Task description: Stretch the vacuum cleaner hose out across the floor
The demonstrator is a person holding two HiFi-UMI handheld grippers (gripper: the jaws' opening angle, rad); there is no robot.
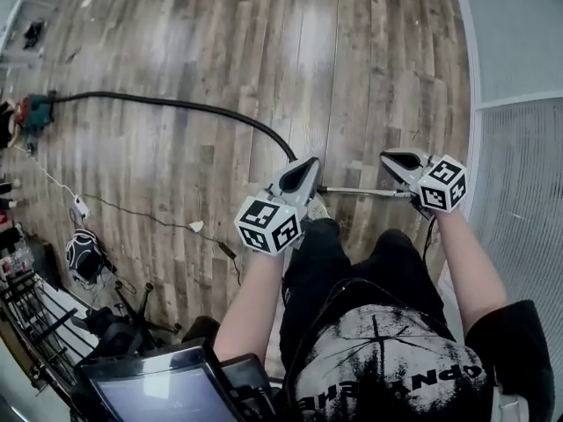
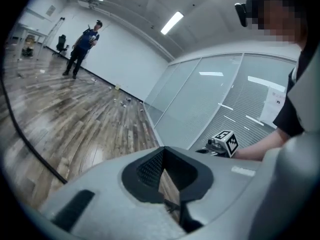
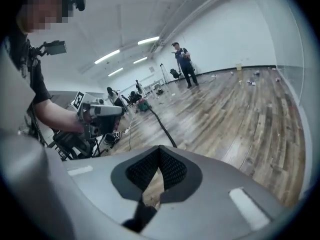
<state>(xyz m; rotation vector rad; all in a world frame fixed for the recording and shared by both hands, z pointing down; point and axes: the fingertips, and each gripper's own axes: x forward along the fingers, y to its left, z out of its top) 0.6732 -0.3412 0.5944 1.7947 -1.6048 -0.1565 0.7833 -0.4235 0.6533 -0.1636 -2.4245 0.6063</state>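
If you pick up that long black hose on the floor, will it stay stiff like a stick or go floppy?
Probably floppy: the hose lies in a loose curve, so it would likely sag when lifted. It looks thin, so perhaps light, but pulling may tug the vacuum cleaner at its far end. It might slide on the smooth wooden floor.

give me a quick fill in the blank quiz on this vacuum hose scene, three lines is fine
1. The long black vacuum hose lies on the ___ plank floor.
2. It runs to the teal-and-red vacuum cleaner at the head view's ___ edge.
3. The left gripper and the right gripper both have their fingers ___, with nothing between them.
Missing words: wooden; left; shut.
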